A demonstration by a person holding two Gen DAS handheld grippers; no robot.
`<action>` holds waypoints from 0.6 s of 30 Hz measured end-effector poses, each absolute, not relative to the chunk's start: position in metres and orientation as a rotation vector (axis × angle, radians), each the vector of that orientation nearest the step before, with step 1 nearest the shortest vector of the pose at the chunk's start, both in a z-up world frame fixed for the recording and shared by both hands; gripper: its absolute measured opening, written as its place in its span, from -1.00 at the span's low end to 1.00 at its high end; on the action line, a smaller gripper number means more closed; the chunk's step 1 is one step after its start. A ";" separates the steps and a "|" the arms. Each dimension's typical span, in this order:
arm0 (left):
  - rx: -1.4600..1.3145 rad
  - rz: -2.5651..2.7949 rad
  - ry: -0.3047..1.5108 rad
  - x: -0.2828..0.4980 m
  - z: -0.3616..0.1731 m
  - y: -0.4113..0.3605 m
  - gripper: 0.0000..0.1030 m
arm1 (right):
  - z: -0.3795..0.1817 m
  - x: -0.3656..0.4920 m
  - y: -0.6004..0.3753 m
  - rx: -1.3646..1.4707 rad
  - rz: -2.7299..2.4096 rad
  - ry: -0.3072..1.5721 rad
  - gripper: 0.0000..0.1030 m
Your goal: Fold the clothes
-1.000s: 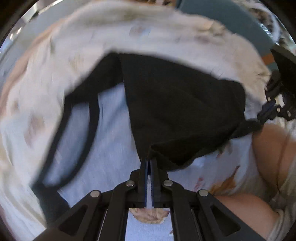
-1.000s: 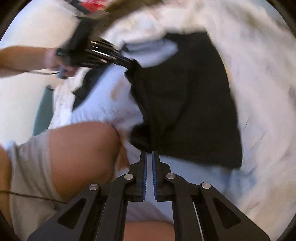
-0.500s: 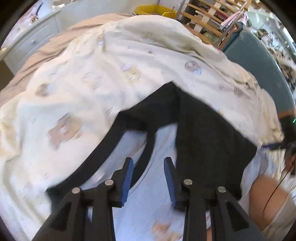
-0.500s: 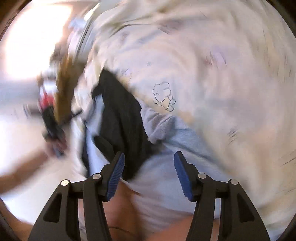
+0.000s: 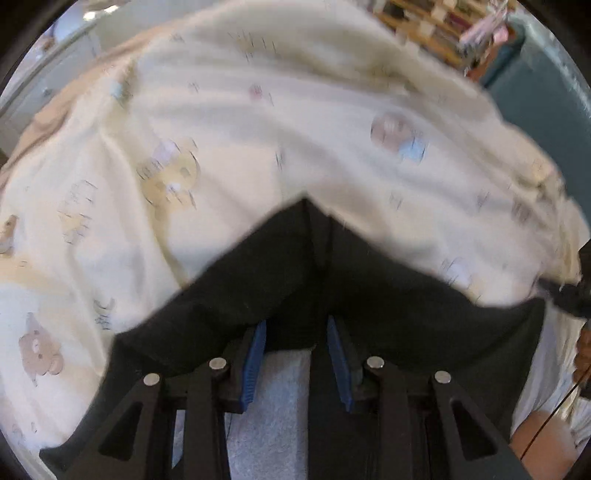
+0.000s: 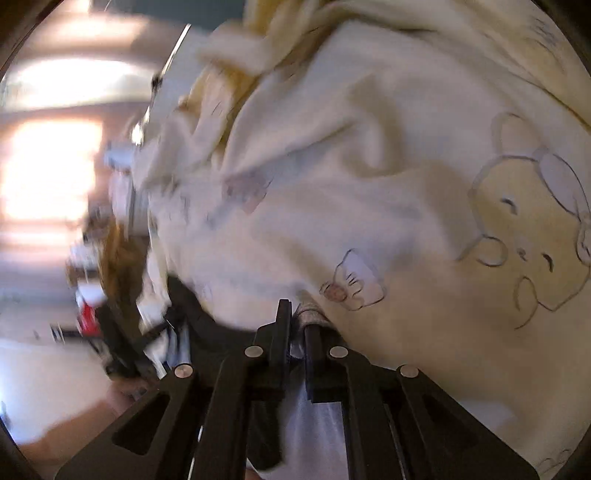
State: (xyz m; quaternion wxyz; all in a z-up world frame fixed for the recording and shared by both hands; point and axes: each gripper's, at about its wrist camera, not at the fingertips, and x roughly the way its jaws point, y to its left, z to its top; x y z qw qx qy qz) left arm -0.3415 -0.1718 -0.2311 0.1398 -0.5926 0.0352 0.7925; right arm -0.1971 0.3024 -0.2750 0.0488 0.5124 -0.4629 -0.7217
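Observation:
A light grey garment (image 5: pixel 280 406) with a black panel (image 5: pixel 406 302) lies spread on a cream bedcover (image 5: pixel 258 147). My left gripper (image 5: pixel 296 332) points steeply down over the black panel's near edge. It is open, its blue pads apart, with cloth lying under the gap. In the right wrist view my right gripper (image 6: pixel 297 321) sits low at the garment's edge. Its jaws are closing, and a fold of the grey cloth (image 6: pixel 310 312) is pinched between them. The black fabric (image 6: pixel 214 332) runs off to its left, toward the blurred left gripper (image 6: pixel 114 339).
The cream bedcover (image 6: pixel 369 184), printed with bears, is rumpled all around the garment. A teal panel (image 5: pixel 535 85) and wooden shelves (image 5: pixel 424 29) stand beyond the bed. A person's bare leg (image 5: pixel 535 435) is at the lower right. Pale floor (image 6: pixel 44 387) lies left of the bed.
My left gripper let go of the black fabric, opened, and moved forward over it. My right gripper opened, rolled round toward the bedcover, and closed on the grey fold.

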 end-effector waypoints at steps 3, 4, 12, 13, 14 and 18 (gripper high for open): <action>-1.659 2.342 0.140 -0.328 -0.214 -0.167 -0.32 | -0.270 -0.190 0.302 1.635 -2.121 -1.381 -0.86; -1.642 2.356 0.139 -0.324 -0.210 -0.165 -0.32 | -0.271 -0.186 0.306 1.672 -2.080 -1.396 -0.84; -1.535 2.232 -0.076 -0.295 -0.201 -0.135 -0.32 | -0.218 -0.176 0.329 1.716 -2.267 -1.123 -0.34; -1.522 2.170 -0.088 -0.287 -0.203 -0.123 -0.32 | -0.210 -0.179 0.324 1.683 -2.268 -1.094 -0.34; -1.507 2.110 -0.100 -0.278 -0.205 -0.112 -0.32 | -0.208 -0.185 0.310 1.656 -2.224 -1.072 -0.34; -1.511 1.926 -0.073 -0.241 -0.223 -0.059 -0.32 | -0.226 -0.208 0.250 1.626 -2.087 -1.001 -0.35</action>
